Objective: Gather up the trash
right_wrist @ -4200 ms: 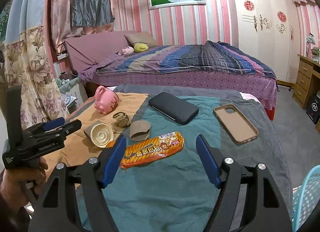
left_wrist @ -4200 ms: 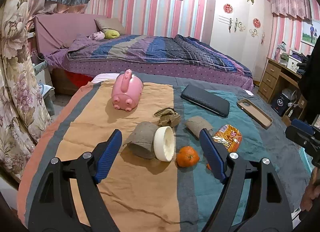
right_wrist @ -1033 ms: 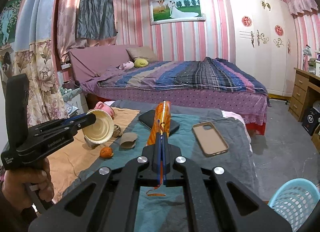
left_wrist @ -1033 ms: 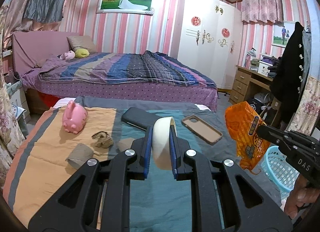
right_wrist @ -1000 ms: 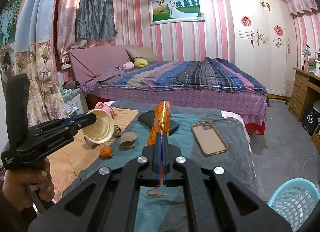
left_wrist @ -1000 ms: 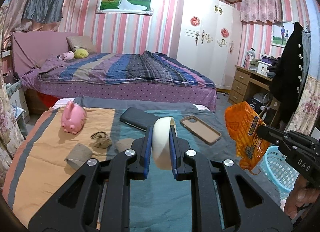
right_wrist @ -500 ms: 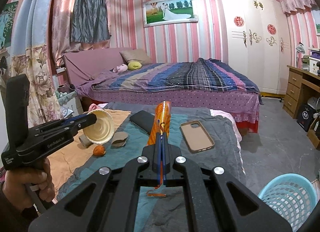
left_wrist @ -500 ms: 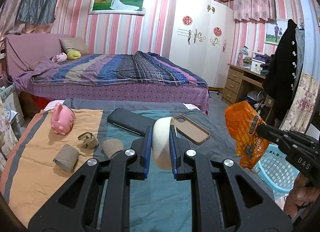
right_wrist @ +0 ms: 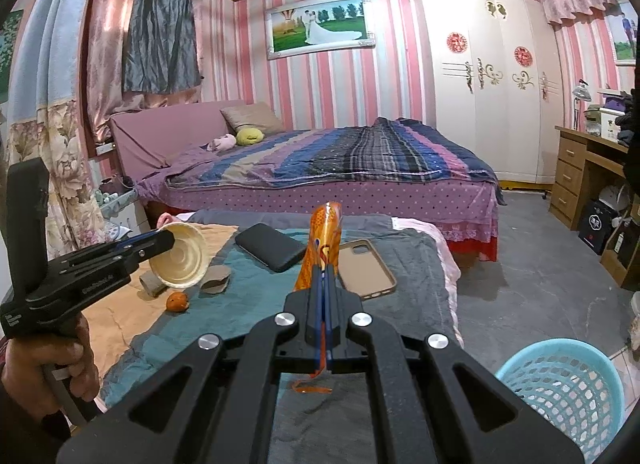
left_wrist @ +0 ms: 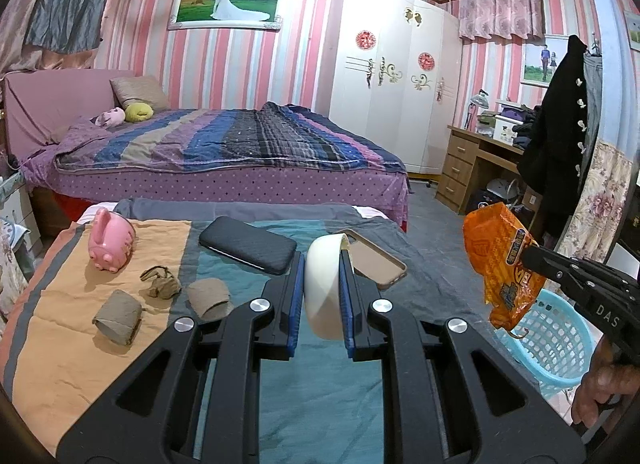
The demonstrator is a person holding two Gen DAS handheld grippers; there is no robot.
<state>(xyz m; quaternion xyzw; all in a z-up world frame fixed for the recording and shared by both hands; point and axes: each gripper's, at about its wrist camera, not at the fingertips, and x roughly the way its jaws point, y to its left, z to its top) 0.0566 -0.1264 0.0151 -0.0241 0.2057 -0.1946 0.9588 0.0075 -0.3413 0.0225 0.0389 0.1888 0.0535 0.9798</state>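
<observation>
Pinching a white paper bowl (left_wrist: 326, 292) sideways above the bed, the left tool (left_wrist: 322, 284) is holding it, while the right tool (right_wrist: 324, 284) is clamping an orange snack wrapper (right_wrist: 322, 240) near the blue basket (right_wrist: 560, 392).

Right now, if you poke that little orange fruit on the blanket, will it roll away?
Probably a little. The orange fruit looks round, so a poke should start it rolling. But it lies on a soft, wrinkled blanket, which would likely slow it soon. It seems small and firm, so it probably would not squash.
</observation>
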